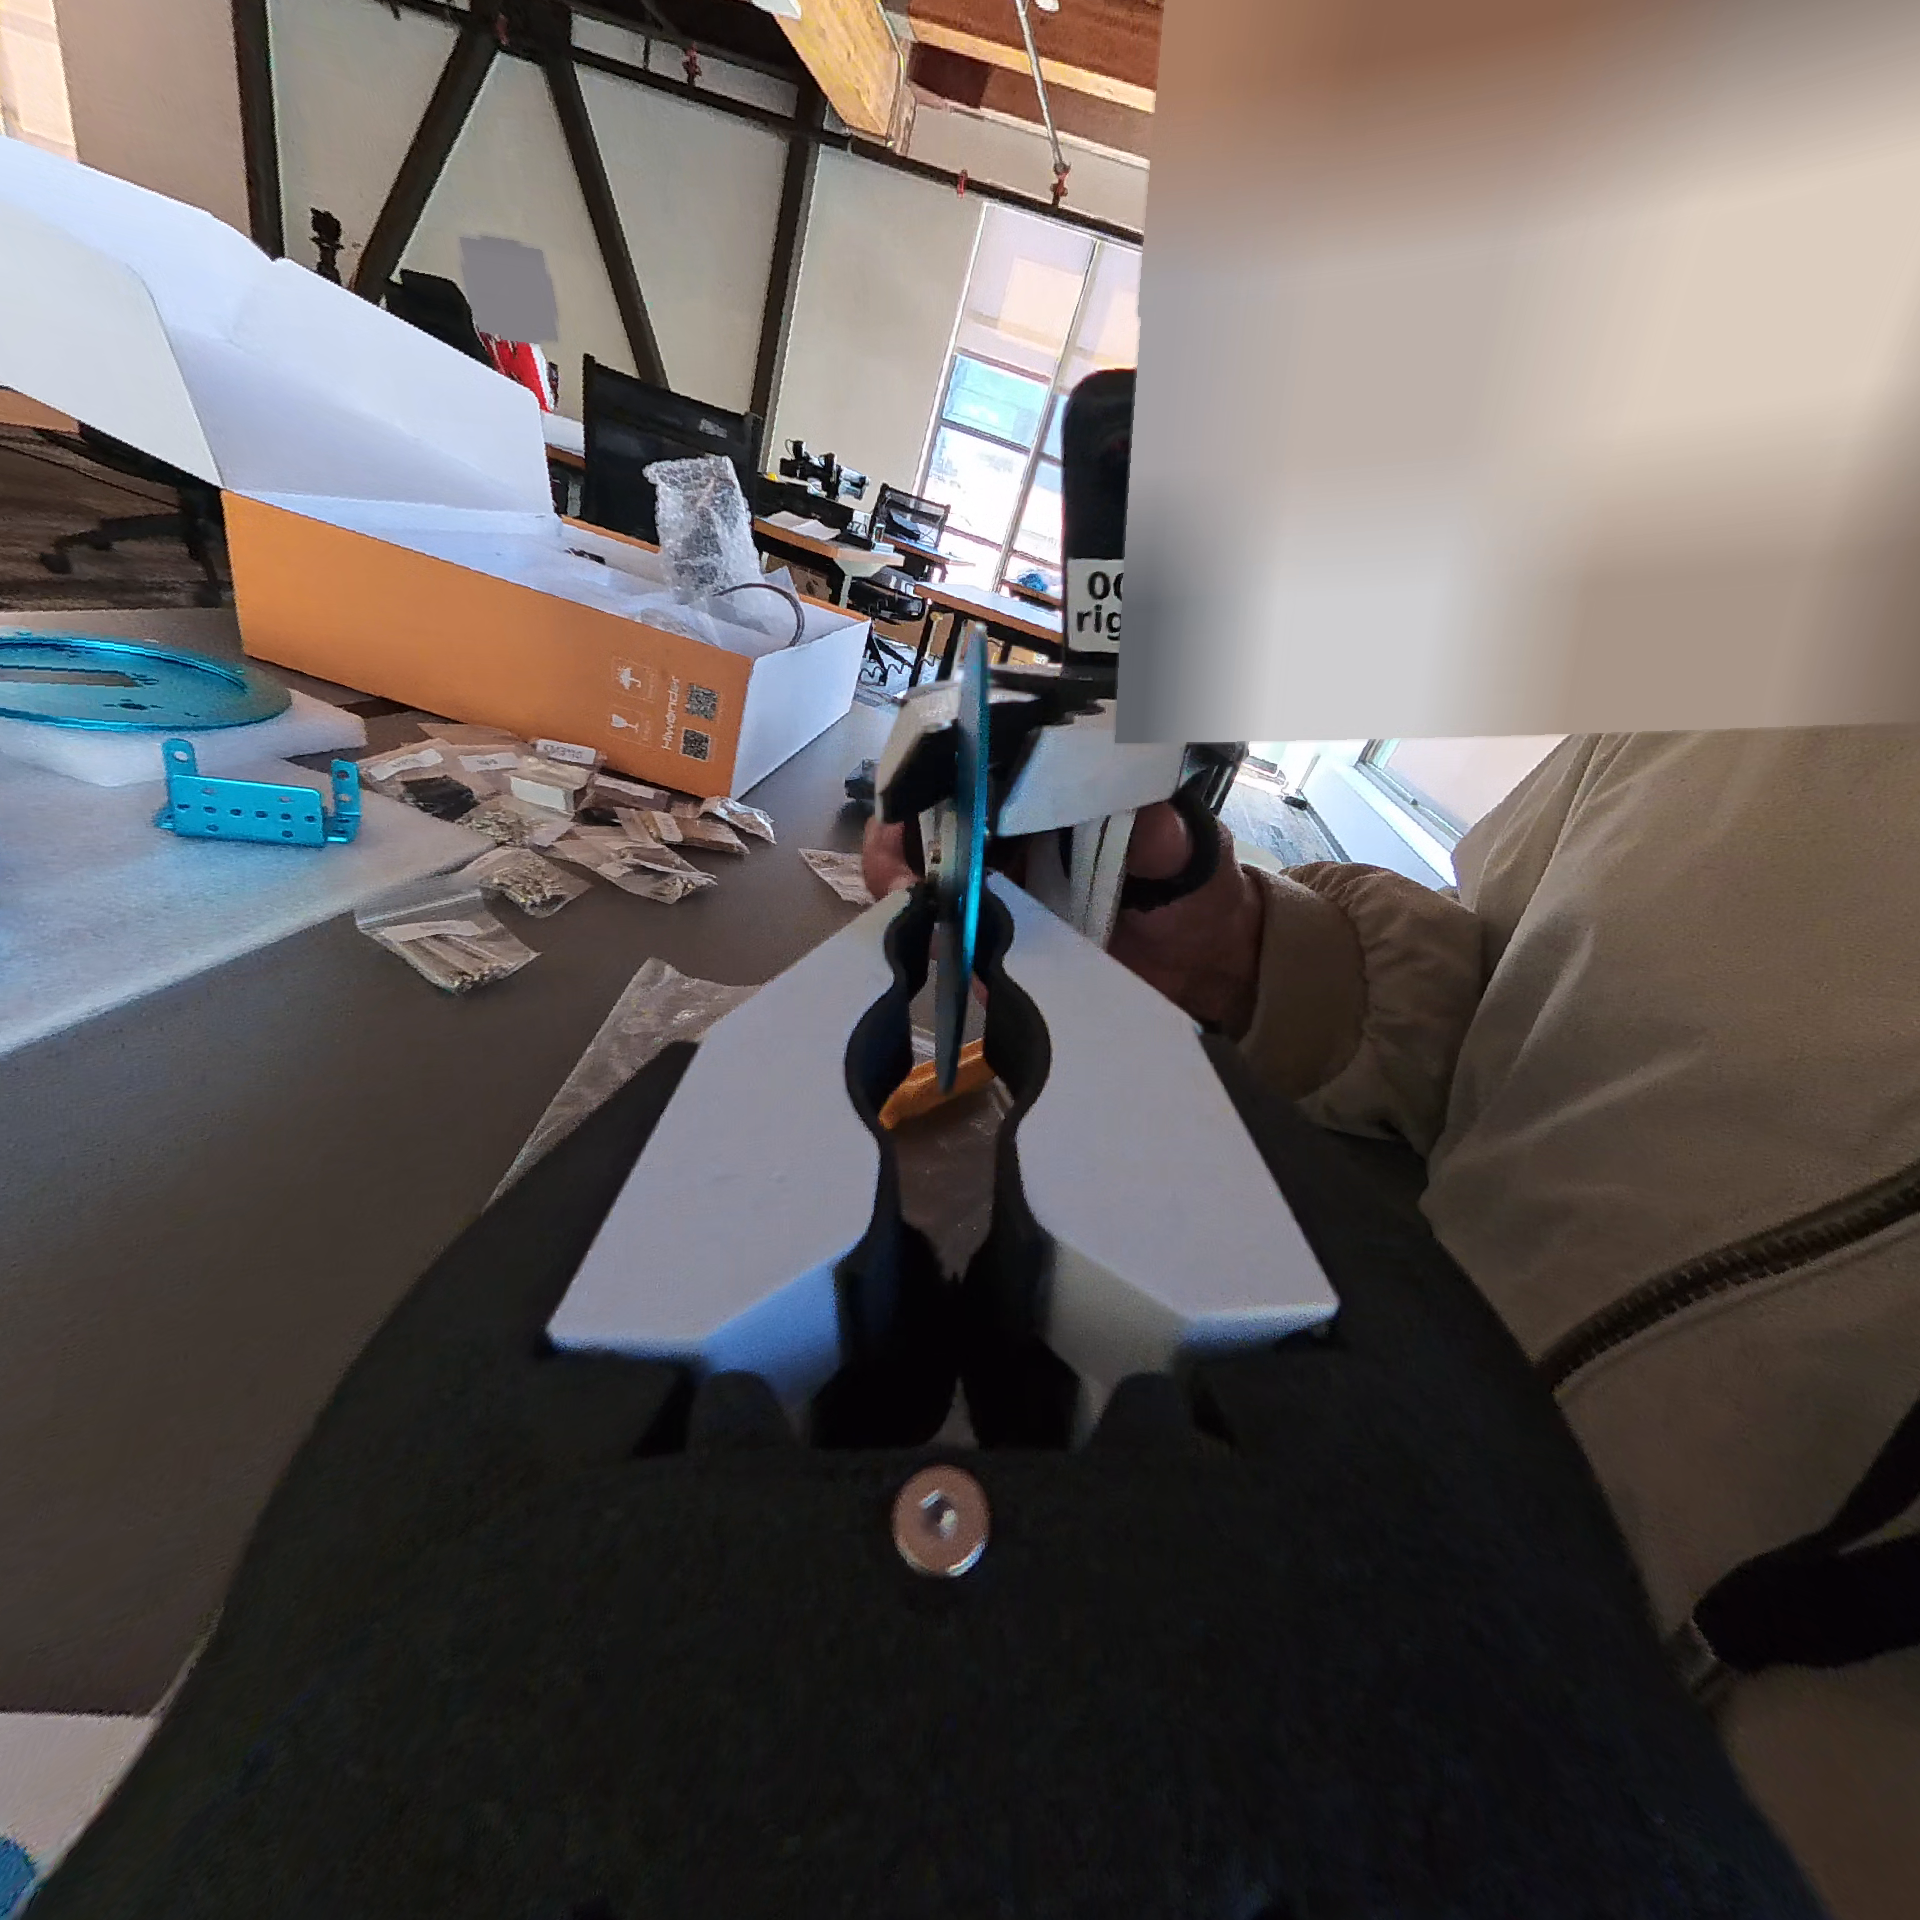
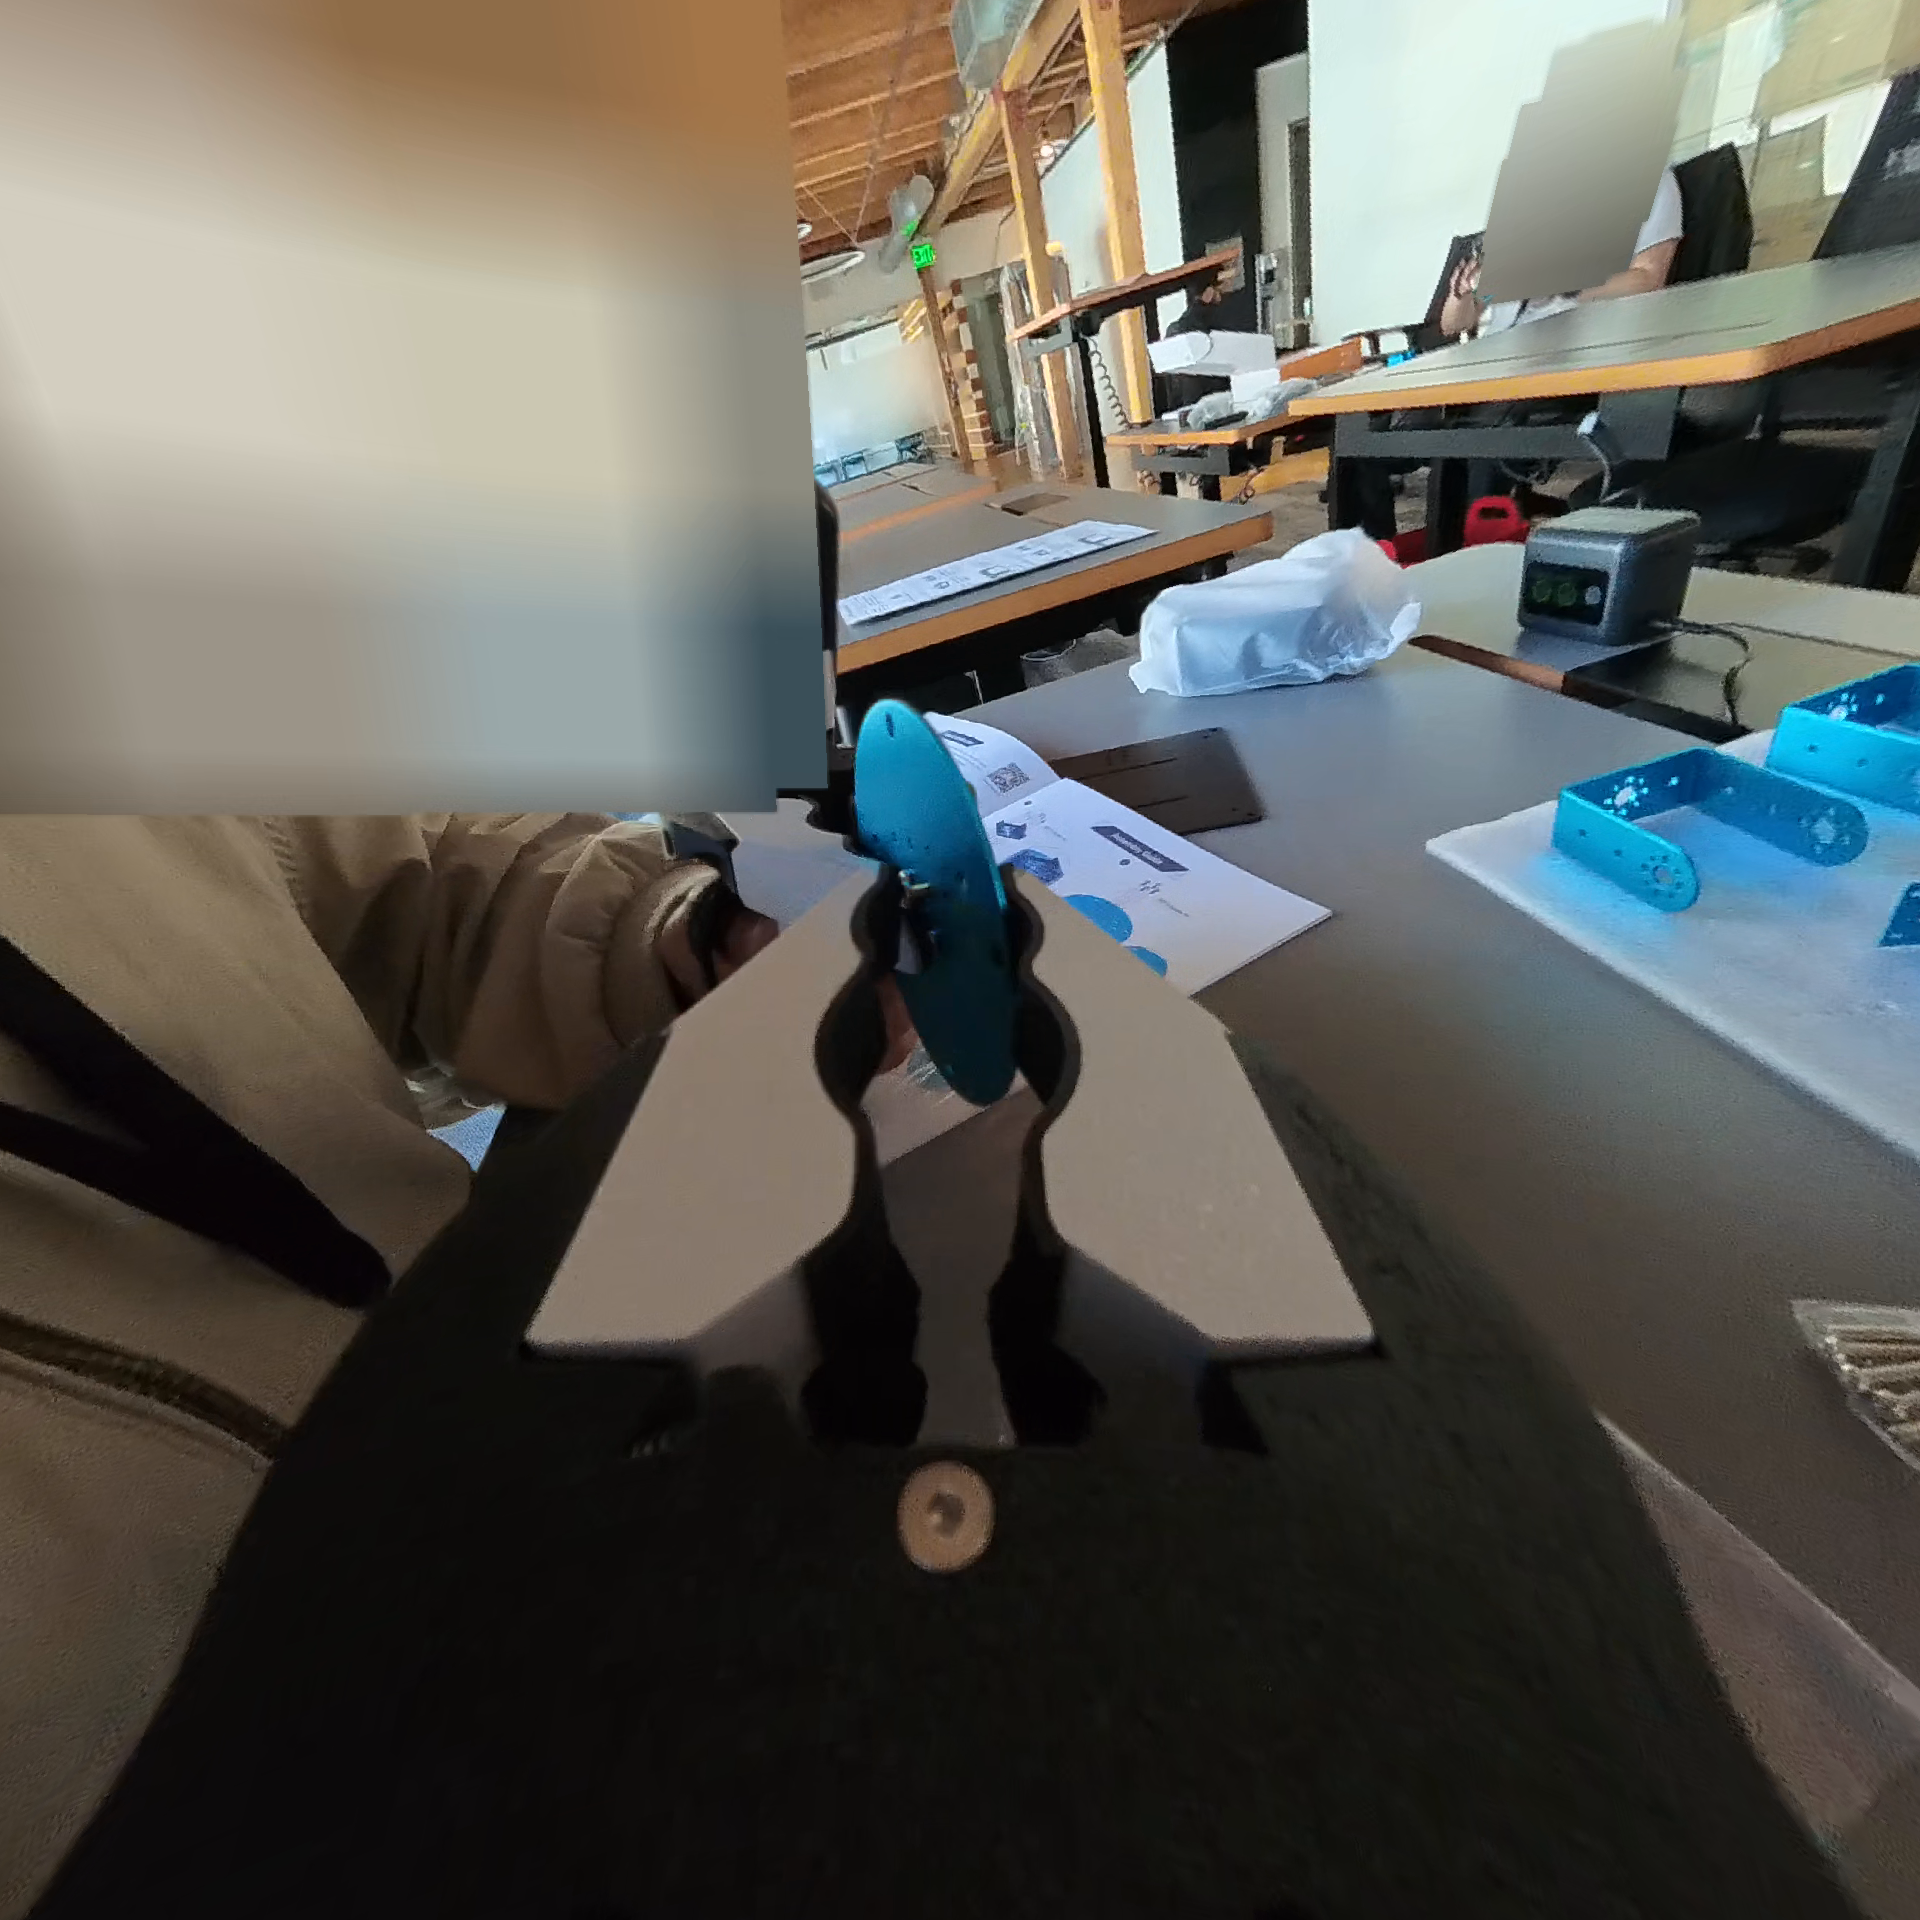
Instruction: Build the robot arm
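1. Both grippers are on the same part: a flat blue anodised metal disc [image 1: 961,883], held up on edge above the dark grey table [image 1: 312,1091], in front of the person's beige jacket [image 1: 1662,1039].

2. The left gripper [image 1: 951,925] has its fingers pressed in on the disc's near rim. It's a thin pinch, with the plate edge-on between the tips.

3. The right gripper [image 2: 940,925] pinches the same disc [image 2: 930,904] from the opposite side. In the left wrist view it shows farther off, also clamped on the plate.

4. My read on handling: it looks like thin stiff aluminium, so light and it won't flex. The anodised faces are probably slick, though. With an edge pinch it could pivot or slip if either side loosens.

5. Where I'd grab: flat across both faces, a bit in from the rim, not on the small holes or the bit of hardware [image 2: 914,894] sitting on one face.

6. Other stuff around:
   - far left, an open orange-and-white box [image 1: 499,634] and little bags of screws [image 1: 520,883]
   - a blue U-bracket [image 1: 260,805] and a larger blue ring plate [image 1: 125,686] on white foam
   - on the right side, an open instruction booklet [image 2: 1122,883], more blue brackets [image 2: 1704,831] and a crumpled white plastic bag [image 2: 1268,623]
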`<state>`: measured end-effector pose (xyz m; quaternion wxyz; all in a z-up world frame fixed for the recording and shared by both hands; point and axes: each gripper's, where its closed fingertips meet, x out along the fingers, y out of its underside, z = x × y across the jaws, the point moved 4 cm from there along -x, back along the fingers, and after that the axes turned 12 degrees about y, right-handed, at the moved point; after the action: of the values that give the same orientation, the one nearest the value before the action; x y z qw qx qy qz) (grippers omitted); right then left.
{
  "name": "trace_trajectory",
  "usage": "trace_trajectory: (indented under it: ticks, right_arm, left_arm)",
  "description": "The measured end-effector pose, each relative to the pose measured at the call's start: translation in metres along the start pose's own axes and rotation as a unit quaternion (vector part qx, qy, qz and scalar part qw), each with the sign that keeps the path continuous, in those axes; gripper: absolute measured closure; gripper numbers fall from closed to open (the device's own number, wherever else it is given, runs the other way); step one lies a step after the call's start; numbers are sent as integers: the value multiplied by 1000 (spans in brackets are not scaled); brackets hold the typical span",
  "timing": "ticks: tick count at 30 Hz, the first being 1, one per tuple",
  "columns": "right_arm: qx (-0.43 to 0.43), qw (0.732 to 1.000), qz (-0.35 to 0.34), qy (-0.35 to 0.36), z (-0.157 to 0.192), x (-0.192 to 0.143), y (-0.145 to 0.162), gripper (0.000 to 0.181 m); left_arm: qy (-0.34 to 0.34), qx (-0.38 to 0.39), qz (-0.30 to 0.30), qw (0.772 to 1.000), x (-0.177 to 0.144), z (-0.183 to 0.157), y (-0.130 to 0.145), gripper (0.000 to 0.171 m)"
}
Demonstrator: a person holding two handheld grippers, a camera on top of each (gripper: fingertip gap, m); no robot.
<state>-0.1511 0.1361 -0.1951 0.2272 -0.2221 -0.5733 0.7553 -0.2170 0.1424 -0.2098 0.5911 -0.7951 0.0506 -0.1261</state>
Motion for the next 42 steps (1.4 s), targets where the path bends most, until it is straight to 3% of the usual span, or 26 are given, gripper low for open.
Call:
trace_trajectory:
  ticks: [5, 11, 15, 18, 20, 29, 34, 42]
  right_arm:
    - [6, 999, -2, -49, 7, -3, -1, 172]
    - [81, 989, -3, -124, 9, -6, 3, 174]
    - [96, 988, -4, -123, 9, -5, 1, 173]
    - [94, 989, 6, -114, 7, -6, 5, 157]
    - [83, 990, -2, -117, 9, -9, 3, 178]
    - [34, 994, 10, -107, 6, -12, 5, 180]
    - [-9, 995, 29, -99, 12, -11, 10, 179]
    - [15, 992, 41, -119, 16, -12, 10, 179]
  left_arm:
    - [34, -10, -9, 999, 2, -7, -1, 165]
    - [53, 14, 12, 998, 2, -16, 0, 166]
    - [61, -21, -9, 998, 0, -12, -3, 165]
    - [56, -11, -22, 998, -1, -12, -6, 165]
    - [64, -9, -18, 998, 1, -15, -5, 165]
    - [75, -13, -16, 997, -2, -13, -7, 161]
    - [84, -3, 17, 996, 1, -17, -1, 163]
    - [76, 56, 30, 995, 0, -22, -1, 165]
